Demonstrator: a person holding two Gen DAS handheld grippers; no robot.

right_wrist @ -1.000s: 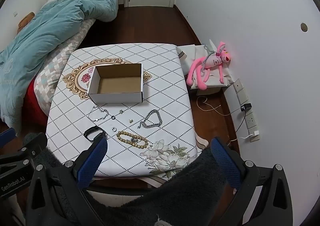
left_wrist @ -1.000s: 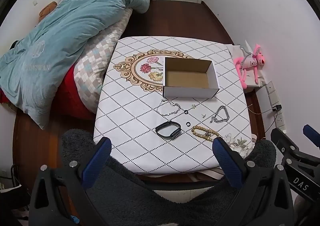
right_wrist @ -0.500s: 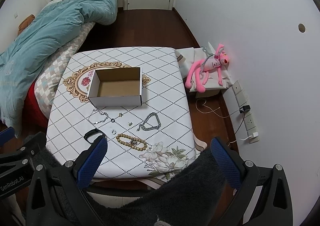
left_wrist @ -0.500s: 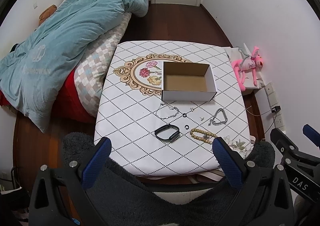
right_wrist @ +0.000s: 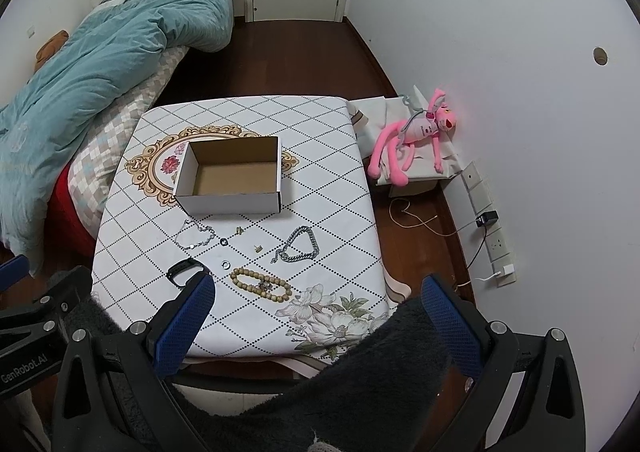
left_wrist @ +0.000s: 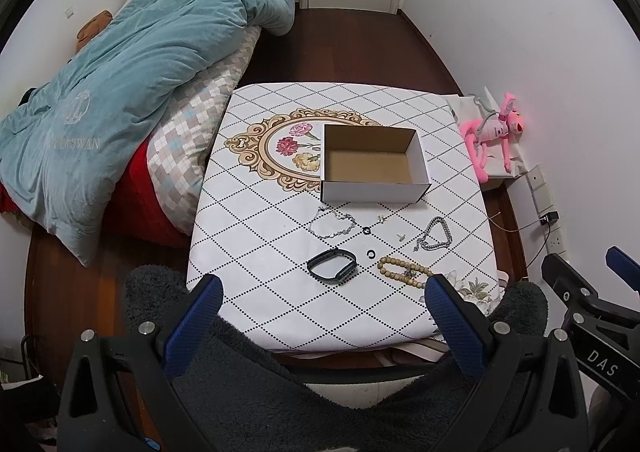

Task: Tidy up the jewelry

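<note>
An empty open white cardboard box (left_wrist: 376,180) (right_wrist: 230,202) stands mid-table. In front of it lie a thin silver chain bracelet (left_wrist: 332,226) (right_wrist: 195,238), a black band (left_wrist: 332,267) (right_wrist: 182,271), two small rings (left_wrist: 371,253) (right_wrist: 226,264), small earrings (left_wrist: 400,237) (right_wrist: 259,248), a chunky silver chain (left_wrist: 434,238) (right_wrist: 300,245) and a wooden bead bracelet (left_wrist: 404,272) (right_wrist: 260,284). My left gripper (left_wrist: 320,288) and right gripper (right_wrist: 316,284) are both open and empty, held above the table's near edge.
The table (left_wrist: 280,292) (right_wrist: 332,188) has a diamond-pattern cloth. A bed with a teal duvet (left_wrist: 120,92) (right_wrist: 88,72) is at the left. A pink plush toy (left_wrist: 492,132) (right_wrist: 412,136) lies on a low stand at the right, by wall sockets and cables (right_wrist: 488,220).
Both grippers have drawn back and up from the table, so it looks smaller and farther. Nothing on the table has moved. Both stay open.
</note>
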